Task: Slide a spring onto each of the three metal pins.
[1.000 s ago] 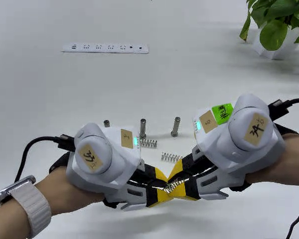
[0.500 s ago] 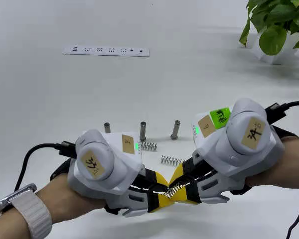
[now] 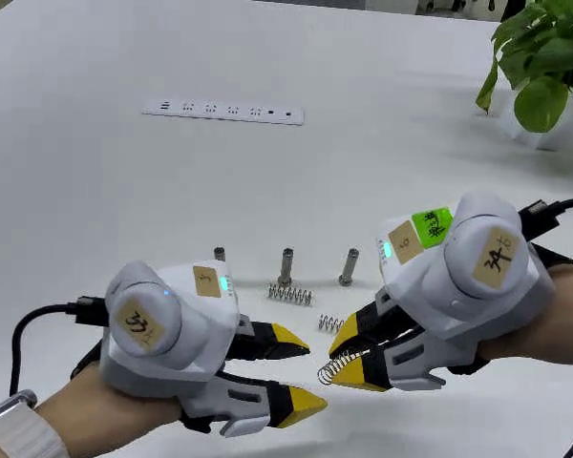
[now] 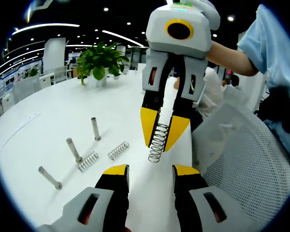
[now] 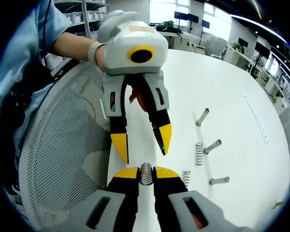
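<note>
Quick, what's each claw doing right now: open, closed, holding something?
Left gripper: open, holding nothing.
Right gripper: closed on a spring.

1. Right gripper (image 5: pixel 145 169) had its jaws pinched on a spring (image 5: pixel 145 175), coil end-on between the yellow tips.
2. Left gripper (image 5: pixel 142 141) sat just ahead, facing back, jaws apart, tips clear of the spring.
3. Ahead-right of the jaws on the white table (image 5: pixel 222 87): nearest pin (image 5: pixel 218 181), middle pin (image 5: pixel 212 146), farthest pin (image 5: pixel 202 117).
4. First loose spring (image 5: pixel 186 177) lay close right of the jaws; second loose spring (image 5: pixel 199 153) lay beside the middle pin.
5. Mesh chair (image 5: pixel 63 159) was left of the jaws.
</note>
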`<state>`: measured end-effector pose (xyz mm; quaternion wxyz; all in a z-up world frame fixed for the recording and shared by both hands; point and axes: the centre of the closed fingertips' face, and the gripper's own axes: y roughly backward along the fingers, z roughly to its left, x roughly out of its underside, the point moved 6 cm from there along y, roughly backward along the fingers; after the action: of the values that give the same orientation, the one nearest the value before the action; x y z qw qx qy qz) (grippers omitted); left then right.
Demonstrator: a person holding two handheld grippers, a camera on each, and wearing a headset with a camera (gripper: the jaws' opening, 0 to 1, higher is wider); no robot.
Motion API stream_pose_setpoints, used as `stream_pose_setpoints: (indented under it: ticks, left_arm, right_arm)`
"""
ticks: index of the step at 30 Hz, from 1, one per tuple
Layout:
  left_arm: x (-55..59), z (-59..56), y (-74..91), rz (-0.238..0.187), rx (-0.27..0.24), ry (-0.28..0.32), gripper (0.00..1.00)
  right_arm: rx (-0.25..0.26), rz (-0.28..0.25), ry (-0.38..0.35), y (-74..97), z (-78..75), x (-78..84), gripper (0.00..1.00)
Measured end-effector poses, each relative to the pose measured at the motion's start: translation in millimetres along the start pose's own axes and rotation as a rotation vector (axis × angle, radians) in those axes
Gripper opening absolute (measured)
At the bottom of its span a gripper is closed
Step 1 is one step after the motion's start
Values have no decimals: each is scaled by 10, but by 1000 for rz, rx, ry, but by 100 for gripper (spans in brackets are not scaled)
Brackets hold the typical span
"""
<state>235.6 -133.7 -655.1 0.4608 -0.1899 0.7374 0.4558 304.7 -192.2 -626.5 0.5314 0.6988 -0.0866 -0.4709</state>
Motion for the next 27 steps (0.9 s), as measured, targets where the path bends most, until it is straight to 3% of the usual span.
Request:
stream_pose_setpoints:
  ticks: [11,18,21,27]
  left_arm:
    - [82,116,306,-63,-150,100,57]
    - [136,182,447,-94,-213,148,67]
    - [172,215,492,-97,-235,185,74]
    - [216,260,545,-95,-267,203,84]
  right_arm:
    - [-25,19,38,-44,-100,-130,12]
    - [-41,39,80,-72,-200,-235,12]
    - [-56,43,85,-98,-269,-276,12]
    - [-72,80,151,-119,-401,-404,12]
